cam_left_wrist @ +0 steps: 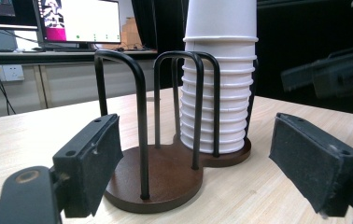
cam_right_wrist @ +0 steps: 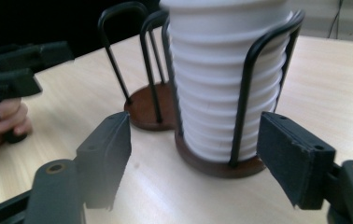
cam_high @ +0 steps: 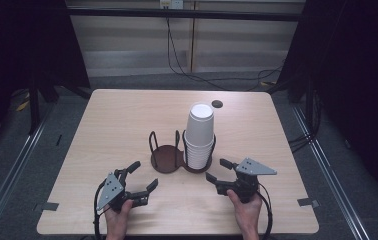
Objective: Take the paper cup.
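Note:
A tall stack of white paper cups (cam_high: 199,132) stands upside down in the right half of a double cup holder with dark wooden bases and black wire hoops. The holder's left half (cam_high: 166,159) has nothing in it. My left gripper (cam_high: 143,176) rests low at the front left, open, with its jaws aimed at the empty half (cam_left_wrist: 160,179) and nothing between them. My right gripper (cam_high: 218,170) is at the front right, also open, facing the cup stack (cam_right_wrist: 221,93) from close by without touching it. Across the holder, the left gripper view catches the right gripper (cam_left_wrist: 333,70).
The light wooden table (cam_high: 127,120) has a small dark round spot (cam_high: 217,104) near its far edge. Grey tape marks sit at the front corners (cam_high: 48,206). Cables trail on the floor behind the table. Monitors (cam_left_wrist: 81,21) stand on a desk further off.

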A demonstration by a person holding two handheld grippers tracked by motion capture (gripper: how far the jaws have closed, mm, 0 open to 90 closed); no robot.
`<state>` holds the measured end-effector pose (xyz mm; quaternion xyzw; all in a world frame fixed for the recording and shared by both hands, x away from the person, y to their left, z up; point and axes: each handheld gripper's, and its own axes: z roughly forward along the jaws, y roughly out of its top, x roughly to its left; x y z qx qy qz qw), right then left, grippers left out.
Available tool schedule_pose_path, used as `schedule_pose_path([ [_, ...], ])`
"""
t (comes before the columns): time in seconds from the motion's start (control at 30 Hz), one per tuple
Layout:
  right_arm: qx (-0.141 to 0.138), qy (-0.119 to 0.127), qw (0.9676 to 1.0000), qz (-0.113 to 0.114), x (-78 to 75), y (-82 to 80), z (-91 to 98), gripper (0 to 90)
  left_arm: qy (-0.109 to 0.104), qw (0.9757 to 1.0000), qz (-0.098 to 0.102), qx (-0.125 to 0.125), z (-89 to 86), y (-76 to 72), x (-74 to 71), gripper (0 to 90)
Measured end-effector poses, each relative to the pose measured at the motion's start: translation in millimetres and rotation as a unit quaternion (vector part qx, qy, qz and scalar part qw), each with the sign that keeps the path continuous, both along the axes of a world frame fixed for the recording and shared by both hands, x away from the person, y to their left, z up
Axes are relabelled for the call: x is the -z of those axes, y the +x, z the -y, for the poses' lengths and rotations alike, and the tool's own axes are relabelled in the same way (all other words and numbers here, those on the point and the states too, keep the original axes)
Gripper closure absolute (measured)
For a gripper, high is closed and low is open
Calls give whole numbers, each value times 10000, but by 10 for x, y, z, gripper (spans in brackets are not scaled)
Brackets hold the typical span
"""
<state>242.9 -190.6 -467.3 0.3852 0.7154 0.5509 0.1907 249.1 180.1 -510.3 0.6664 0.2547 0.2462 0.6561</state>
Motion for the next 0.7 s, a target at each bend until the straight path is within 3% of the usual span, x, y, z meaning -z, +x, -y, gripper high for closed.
schedule_pose_path([
  [0.03,55,87,9999,55,-32,2,3,262,-5,10000,0,-1,0,0,0,164],
  [0.13,-146,293,9995,-4,-150,63,11,224,-9,10000,-1,0,1,0,0,164],
  [0.3,-287,300,9991,-107,-328,199,10,191,1,10000,0,1,0,0,0,164],
  [0.33,-351,374,9987,-22,-396,242,8,192,0,10000,0,2,0,0,0,164],
  [0.7,-603,348,9976,-2,-725,465,26,176,29,10000,31,8,-5,4,-1,164],
])
